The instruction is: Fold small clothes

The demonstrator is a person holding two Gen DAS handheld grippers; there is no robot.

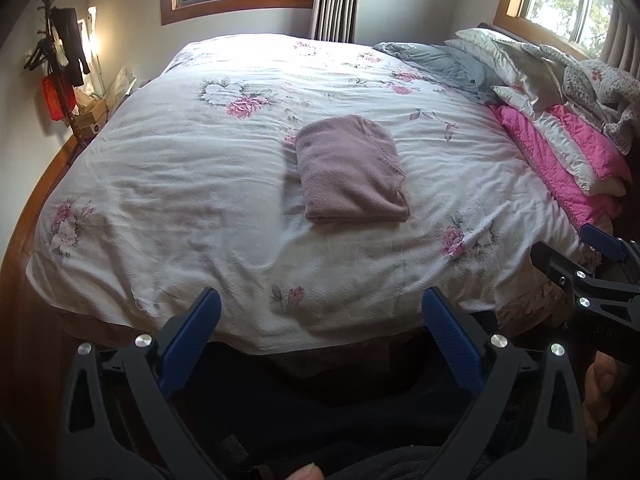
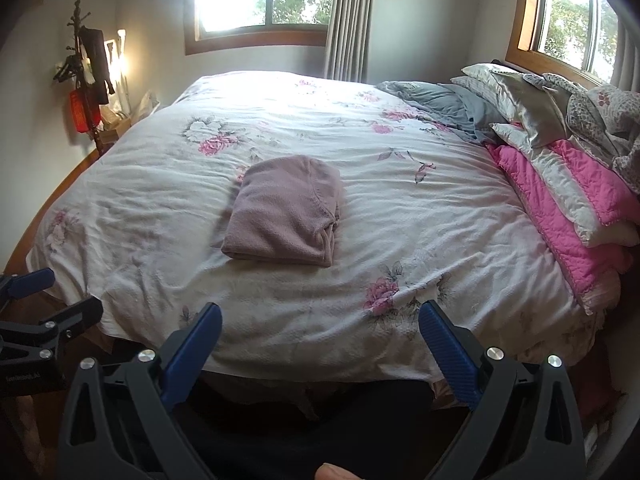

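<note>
1. The bed (image 1: 168,168) fills both my views, its white spread crinkled and printed with pink flowers.
2. Along its right side lie a quilted pink blanket (image 1: 560,152), satin-sheened pillows (image 1: 516,64) and a rumpled grey sheet (image 1: 436,62).
3. The mauve garment (image 1: 352,170) sits near the bed's middle as a soft knit rectangle, folded, with its layered edge facing me.
4. My left claw (image 1: 320,312) is spread wide and empty, with ribbed blue pads on black plastic arms, back at the bed's near edge.
5. My right claw (image 2: 320,324) is likewise spread, gripping nothing.
6. Only the left view shows fingers behind the right claw.
</note>
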